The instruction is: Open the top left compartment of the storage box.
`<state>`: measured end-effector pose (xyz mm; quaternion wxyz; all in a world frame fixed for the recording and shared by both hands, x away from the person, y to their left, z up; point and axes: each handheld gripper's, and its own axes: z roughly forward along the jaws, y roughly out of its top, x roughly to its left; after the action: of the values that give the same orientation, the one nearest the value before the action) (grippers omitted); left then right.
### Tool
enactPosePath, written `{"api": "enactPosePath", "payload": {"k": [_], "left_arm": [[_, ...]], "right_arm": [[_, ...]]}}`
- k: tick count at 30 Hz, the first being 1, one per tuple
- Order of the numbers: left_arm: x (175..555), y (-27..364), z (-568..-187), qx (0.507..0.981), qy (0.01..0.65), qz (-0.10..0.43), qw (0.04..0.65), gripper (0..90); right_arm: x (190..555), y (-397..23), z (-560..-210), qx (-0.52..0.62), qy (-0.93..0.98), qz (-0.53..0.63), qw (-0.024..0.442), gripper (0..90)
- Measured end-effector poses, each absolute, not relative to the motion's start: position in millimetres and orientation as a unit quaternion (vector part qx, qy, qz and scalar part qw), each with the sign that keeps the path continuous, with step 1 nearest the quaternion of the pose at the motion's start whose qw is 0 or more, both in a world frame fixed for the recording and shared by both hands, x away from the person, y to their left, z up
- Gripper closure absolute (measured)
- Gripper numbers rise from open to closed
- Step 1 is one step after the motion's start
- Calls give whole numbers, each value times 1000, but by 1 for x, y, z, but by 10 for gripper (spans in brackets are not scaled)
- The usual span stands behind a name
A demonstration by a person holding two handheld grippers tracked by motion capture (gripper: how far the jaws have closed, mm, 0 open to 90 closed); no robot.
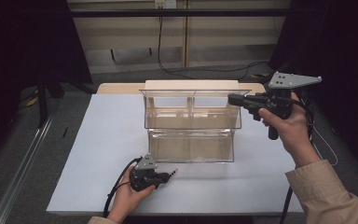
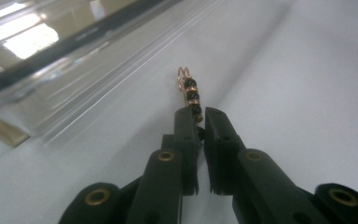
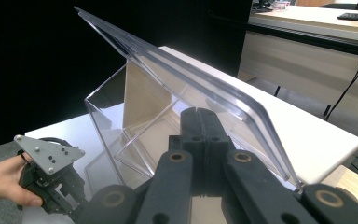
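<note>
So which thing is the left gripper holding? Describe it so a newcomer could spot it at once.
Start at the clear acrylic box in the middle of the white table. Just in front of its near-left corner, the left gripper is shut on a small beaded pin. It is a thin gold wire strung with dark beads, the one tiny piece beside that big clear case.

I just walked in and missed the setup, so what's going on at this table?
A person works at a white table with a two-jaw gripper in each hand. The left gripper is shut on a small gold-wire piece strung with dark beads, held low over the table in front of a clear acrylic box. The right gripper, jaws closed, holds up the box's clear hinged lid by its edge, so the box stands open. The beaded piece is not yet inside.
</note>
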<state>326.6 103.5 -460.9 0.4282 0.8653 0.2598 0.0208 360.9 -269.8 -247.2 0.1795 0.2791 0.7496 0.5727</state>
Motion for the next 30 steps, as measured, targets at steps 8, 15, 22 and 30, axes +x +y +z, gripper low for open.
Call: {"api": "enactPosePath", "payload": {"k": [8,15,22,30], "left_arm": [[330,89,-461,868,252,46,426,729],[331,81,-461,873,241,52,421,775],[335,83,-459,869,261,26,421,781],[335,85,-455,867,259,4,425,839]], "right_arm": [[362,-268,-248,279,750,573,177,900],[363,-267,-249,280,750,572,177,900],[362,-268,-249,280,750,573,177,900],[362,-269,-249,281,750,572,177,900]]}}
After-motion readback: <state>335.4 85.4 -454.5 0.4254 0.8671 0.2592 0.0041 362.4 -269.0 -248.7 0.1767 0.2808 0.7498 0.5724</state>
